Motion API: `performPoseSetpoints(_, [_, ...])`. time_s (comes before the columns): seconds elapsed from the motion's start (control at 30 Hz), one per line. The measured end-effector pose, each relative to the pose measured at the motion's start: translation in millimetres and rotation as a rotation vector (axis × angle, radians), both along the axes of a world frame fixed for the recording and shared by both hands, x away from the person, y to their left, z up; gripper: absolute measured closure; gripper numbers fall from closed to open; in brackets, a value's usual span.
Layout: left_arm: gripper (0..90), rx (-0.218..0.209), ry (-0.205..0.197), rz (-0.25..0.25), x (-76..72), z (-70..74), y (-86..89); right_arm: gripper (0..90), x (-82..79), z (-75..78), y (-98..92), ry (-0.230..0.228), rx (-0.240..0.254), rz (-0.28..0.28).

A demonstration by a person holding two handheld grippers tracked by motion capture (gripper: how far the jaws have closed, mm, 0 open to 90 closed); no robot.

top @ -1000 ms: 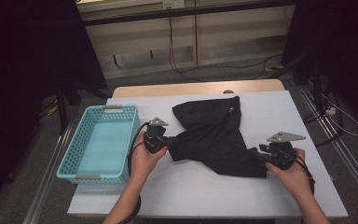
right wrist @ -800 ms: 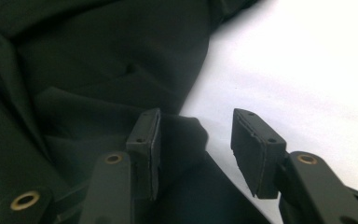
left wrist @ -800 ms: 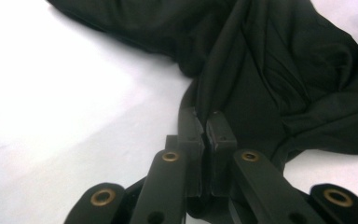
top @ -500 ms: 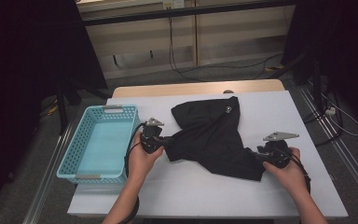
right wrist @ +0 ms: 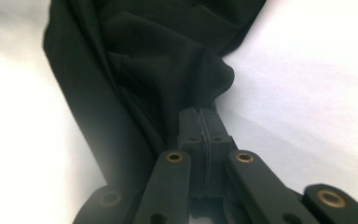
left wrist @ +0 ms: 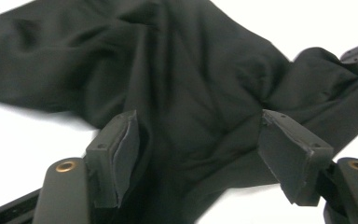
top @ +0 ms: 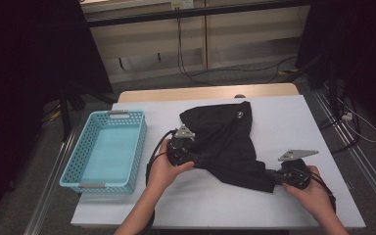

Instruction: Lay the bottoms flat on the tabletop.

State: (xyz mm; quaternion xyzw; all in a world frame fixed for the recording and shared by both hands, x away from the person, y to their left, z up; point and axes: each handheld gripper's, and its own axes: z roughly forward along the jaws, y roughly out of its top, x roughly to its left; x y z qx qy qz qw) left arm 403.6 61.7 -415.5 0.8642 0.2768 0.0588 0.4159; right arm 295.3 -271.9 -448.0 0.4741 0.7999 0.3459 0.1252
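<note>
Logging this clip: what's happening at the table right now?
A person is handling a black garment on the white table with two claws. The right claw is shut on a bunched end of the cloth. The left claw has just been opening; its jaws stand apart with cloth lying between them. A blue basket sits at the left.
</note>
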Motion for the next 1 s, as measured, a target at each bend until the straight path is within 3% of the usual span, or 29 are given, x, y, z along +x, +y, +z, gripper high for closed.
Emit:
performPoseSetpoints(0.13, [28.9,-0.004,0.008,-0.045,-7.1,-3.5,-13.3,89.1,-2.8,5.7,-0.4,-0.026,0.013,0.002])
performPoseSetpoints(0.33, [38.7,0.023,0.018,-0.114,-15.7,-15.1,-27.8,89.0,-1.2,4.9,-2.0,-0.046,0.019,-0.013])
performPoseSetpoints(0.5, [43.0,0.036,0.009,-0.138,-21.3,-19.6,-34.3,89.0,0.7,3.7,-3.2,-0.043,0.018,-0.023])
performPoseSetpoints(0.73, [52.7,0.056,0.027,-0.193,-29.7,-30.4,-46.4,89.0,1.9,3.6,-2.4,-0.054,0.016,-0.026])
performPoseSetpoints(0.83, [63.0,0.085,0.043,-0.216,-30.7,-33.9,-48.6,89.0,2.4,2.9,-3.0,-0.051,0.016,-0.03])
performPoseSetpoints(1.0, [82.3,0.096,0.068,-0.231,-29.2,-35.8,-48.0,89.0,3.1,1.1,-3.0,-0.046,0.018,-0.036])
